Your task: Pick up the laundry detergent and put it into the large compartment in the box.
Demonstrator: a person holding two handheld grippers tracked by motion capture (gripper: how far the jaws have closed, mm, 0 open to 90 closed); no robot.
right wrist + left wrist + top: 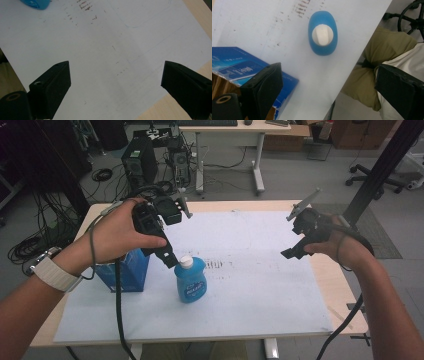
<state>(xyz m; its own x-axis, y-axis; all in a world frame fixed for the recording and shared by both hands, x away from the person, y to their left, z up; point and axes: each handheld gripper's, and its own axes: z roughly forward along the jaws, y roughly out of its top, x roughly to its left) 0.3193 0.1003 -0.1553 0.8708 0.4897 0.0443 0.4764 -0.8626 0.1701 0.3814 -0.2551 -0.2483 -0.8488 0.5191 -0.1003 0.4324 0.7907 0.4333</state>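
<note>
A blue bottle (190, 282) with a white cap (186, 262) stands upright on the white sheet (250, 270). Seen from above in the left gripper view, the bottle (322, 36) lies well beyond the jaws. My left gripper (169, 257) hovers just left of the cap, pointing down, jaws wide apart and empty; the same left gripper (329, 85) holds nothing. A blue box (125, 270) stands left of the bottle, under my left hand; the box (239, 67) is partly behind the left jaw. My right gripper (292, 251) hangs open over the sheet's right side; the right gripper (116, 85) is empty.
The sheet (112, 50) carries faint dark smudges and covers most of a wooden table (345, 290). Beyond the far edge are computer towers (140, 165), floor cables, and a desk (230, 135). A black post (380, 170) rises at right.
</note>
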